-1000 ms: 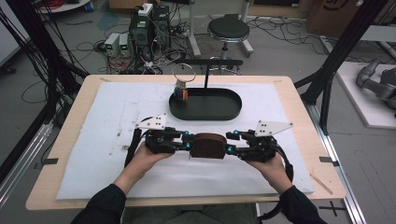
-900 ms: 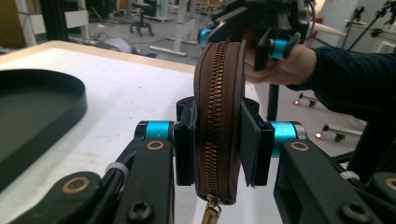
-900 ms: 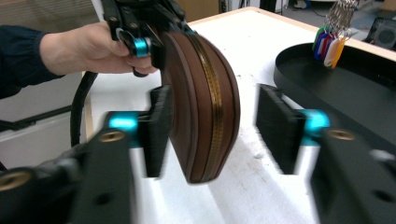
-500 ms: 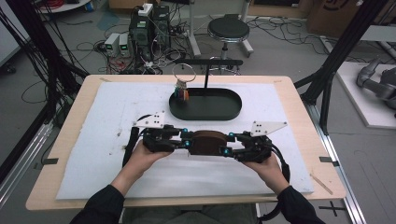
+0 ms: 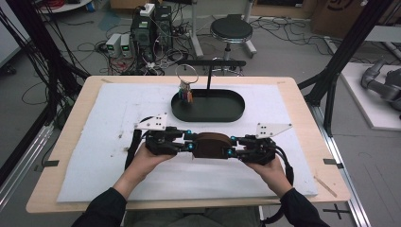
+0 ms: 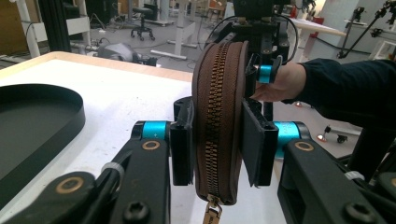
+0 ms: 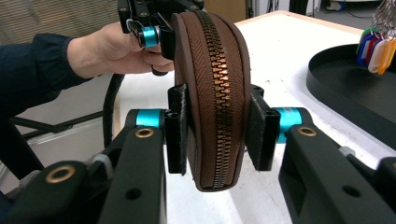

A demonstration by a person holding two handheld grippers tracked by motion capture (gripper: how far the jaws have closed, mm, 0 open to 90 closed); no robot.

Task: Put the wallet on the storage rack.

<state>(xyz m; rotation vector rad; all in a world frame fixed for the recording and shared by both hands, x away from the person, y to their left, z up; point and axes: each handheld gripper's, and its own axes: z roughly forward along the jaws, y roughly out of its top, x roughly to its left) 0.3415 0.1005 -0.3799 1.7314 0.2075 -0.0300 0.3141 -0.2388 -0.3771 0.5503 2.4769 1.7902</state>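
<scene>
The left gripper [image 5: 188,143] and right gripper [image 5: 230,148] are both clamping their fingers [image 6: 181,147] on a round brown zippered pouch [image 5: 210,145], holding it between them over the white mat [image 5: 94,156], at 6 o'clock from the black oval tray [image 5: 208,111].

Setting: robotics or data-collection laboratory. Evidence: wooden table [image 5: 302,94] with white mat [image 5: 118,109] framed by black aluminium struts [image 5: 350,47]; grey floor strewn with loose cables [image 5: 42,61]; stacked electronics boxes [image 5: 146,26] and power supplies behind the table; round black stool [image 5: 231,29]; grey robot arm [image 5: 383,85] lying on a neighbouring white bench at right. Further benches, stands and stools show in the background of the left gripper view.
</scene>
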